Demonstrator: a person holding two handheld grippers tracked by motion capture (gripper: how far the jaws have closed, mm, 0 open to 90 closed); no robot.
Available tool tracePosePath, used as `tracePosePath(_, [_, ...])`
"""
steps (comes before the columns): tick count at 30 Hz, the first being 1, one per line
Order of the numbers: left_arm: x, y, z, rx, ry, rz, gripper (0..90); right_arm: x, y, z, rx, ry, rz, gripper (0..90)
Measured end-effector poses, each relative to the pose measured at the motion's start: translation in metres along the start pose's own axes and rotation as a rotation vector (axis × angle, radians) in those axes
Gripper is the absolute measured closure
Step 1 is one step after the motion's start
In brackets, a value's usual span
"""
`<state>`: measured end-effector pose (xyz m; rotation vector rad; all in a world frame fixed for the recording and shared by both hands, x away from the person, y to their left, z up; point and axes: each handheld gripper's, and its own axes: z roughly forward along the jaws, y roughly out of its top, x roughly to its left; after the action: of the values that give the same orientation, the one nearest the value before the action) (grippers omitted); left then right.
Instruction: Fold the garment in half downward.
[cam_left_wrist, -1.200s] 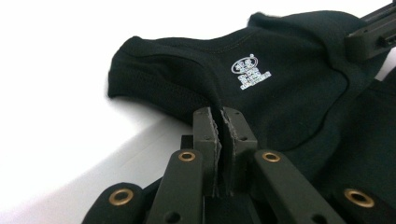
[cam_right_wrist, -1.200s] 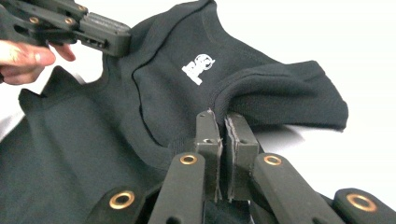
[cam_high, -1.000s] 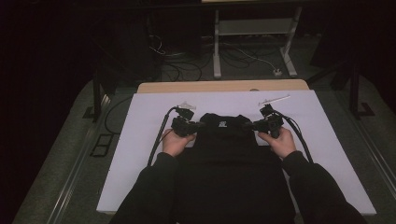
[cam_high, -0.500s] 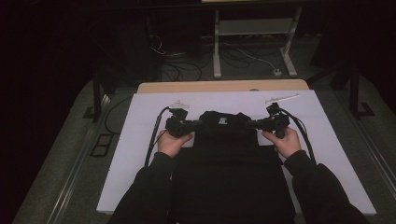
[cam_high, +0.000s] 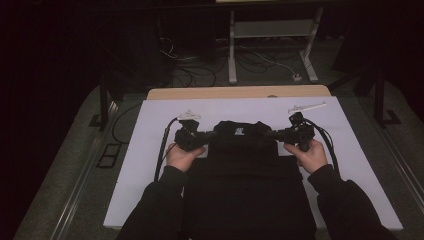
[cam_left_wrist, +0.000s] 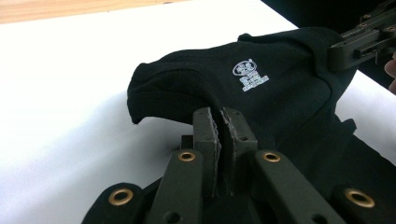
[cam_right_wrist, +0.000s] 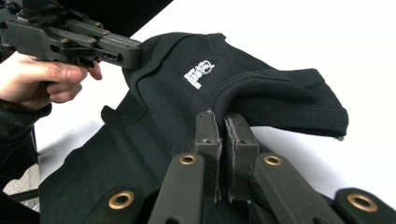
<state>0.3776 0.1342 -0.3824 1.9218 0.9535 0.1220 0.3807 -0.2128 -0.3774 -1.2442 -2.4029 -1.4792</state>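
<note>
lying flat nearest the person, the lower body of the black garment (cam_high: 247, 195) covered the white tabletop (cam_high: 130, 200) between two dark sleeves (cam_high: 155, 210) — a matte, soft knit that hung in broad folds over the near edge. just beyond, a bare hand (cam_high: 181, 156) gripped the left gripper (cam_high: 209, 135) and another hand (cam_high: 310, 155) gripped the right gripper (cam_high: 276, 134), each a black metal tool with brass-coloured rivets along its linked arms and a cable looping back toward the person.

in the left gripper view the left gripper's two flat, ridged pads (cam_left_wrist: 209, 135) were clenched on a pinch of the garment's shoulder seam, the cloth rising out of the narrow slit between them. the right gripper view showed the same on the other shoulder: pads (cam_right_wrist: 239, 137) pressed together on a fold of fabric. between the two pinches the upper part of the garment was lifted off the table, arching into a rounded hump with a stitched neck opening and a small white printed label (cam_left_wrist: 251, 74) inside the collar.

farther on lay bare white surface, with a small pale flat piece (cam_high: 189, 115) and a thin pale bar (cam_high: 306, 106) near its far edge. past that ran a light wooden strip (cam_high: 240, 92), then a dark floor with tangled cables (cam_high: 260, 62) and a grey metal stand (cam_high: 272, 30).
</note>
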Motion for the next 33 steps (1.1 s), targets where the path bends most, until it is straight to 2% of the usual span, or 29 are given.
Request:
tracePosePath(13, [-0.016,-0.006,-0.008,0.007,-0.019,0.017,83.7,0.012,-0.011,-0.013,0.007,0.009,-0.021,83.8])
tracePosePath(26, [-0.026,-0.016,-0.014,0.022,-0.029,0.015,83.5,0.019,-0.020,-0.017,0.027,0.013,-0.030,83.6])
tracePosePath(33, [-0.030,-0.021,-0.016,0.049,-0.041,0.023,83.5,0.023,-0.025,-0.018,0.038,0.021,-0.033,83.5])
